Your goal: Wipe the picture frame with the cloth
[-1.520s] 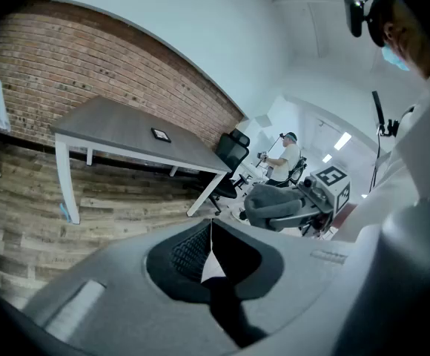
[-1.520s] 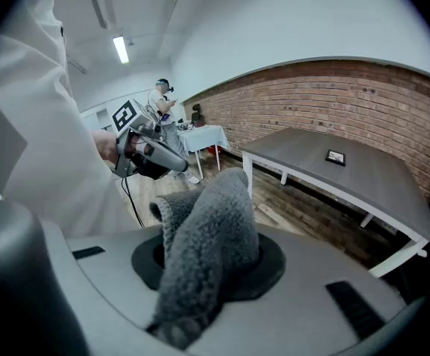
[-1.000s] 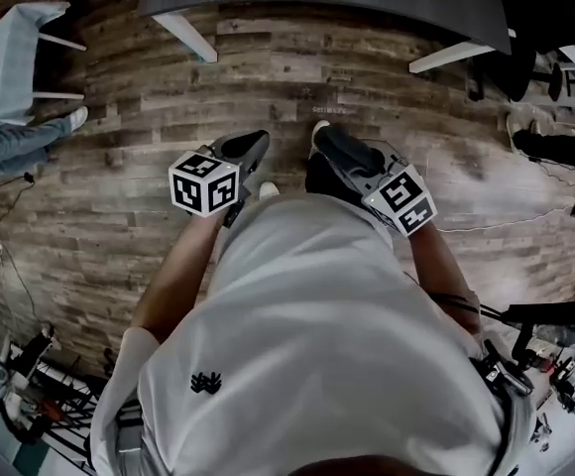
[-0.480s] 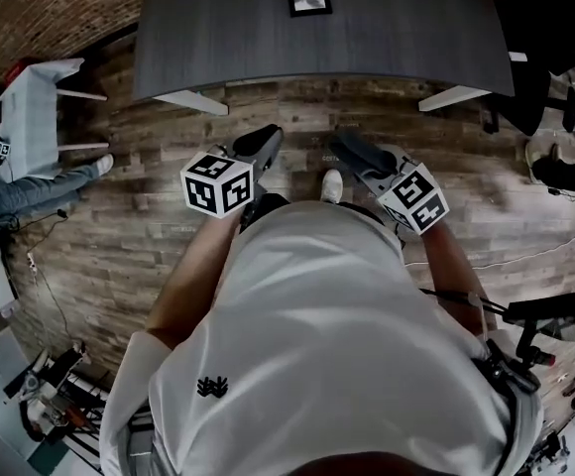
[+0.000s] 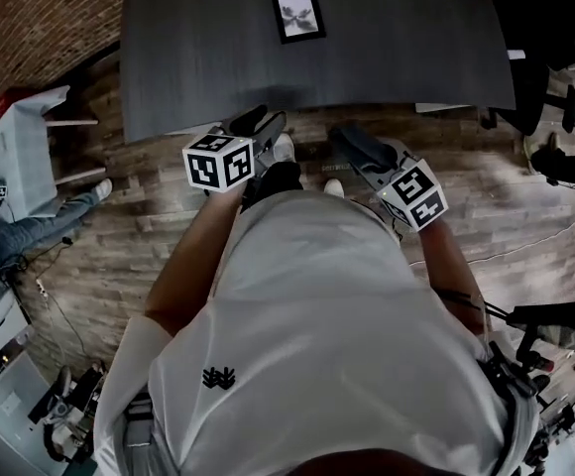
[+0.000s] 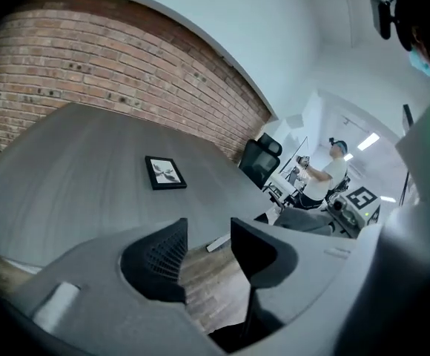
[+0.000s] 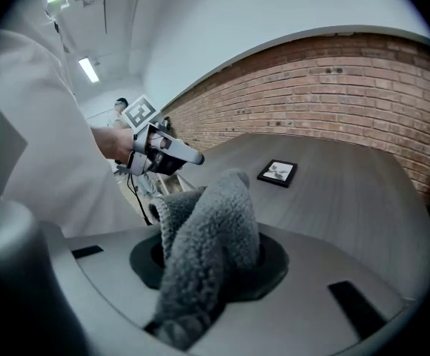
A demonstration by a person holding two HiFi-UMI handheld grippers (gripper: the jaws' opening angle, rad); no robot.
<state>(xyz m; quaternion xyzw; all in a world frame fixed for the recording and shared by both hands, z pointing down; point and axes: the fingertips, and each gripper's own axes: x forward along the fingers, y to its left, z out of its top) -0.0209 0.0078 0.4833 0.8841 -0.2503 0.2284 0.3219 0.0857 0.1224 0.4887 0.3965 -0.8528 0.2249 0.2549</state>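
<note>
A small black picture frame (image 5: 298, 15) lies flat on the dark grey table (image 5: 188, 58), far from the near edge; the frame (image 6: 164, 173) also shows in the left gripper view, and the frame (image 7: 277, 172) in the right gripper view. My left gripper (image 5: 262, 127) hovers at the table's near edge. Its jaws have just been opening and stand open (image 6: 207, 232) with nothing between them. My right gripper (image 5: 345, 143) sits beside it over the floor, shut on a fluffy grey cloth (image 7: 207, 243) that bulges out of its jaws.
A brick wall (image 6: 126, 65) runs behind the table. An office chair (image 6: 263, 158) and a person (image 6: 326, 180) are past the table's far end. A white seat (image 5: 25, 157) and someone's legs (image 5: 30, 231) are at the left on the wooden floor (image 5: 506, 206).
Both grippers have moved forward from over the open floor up to the table's near edge. The table and the picture frame have come into view. The left jaws now stand apart.
</note>
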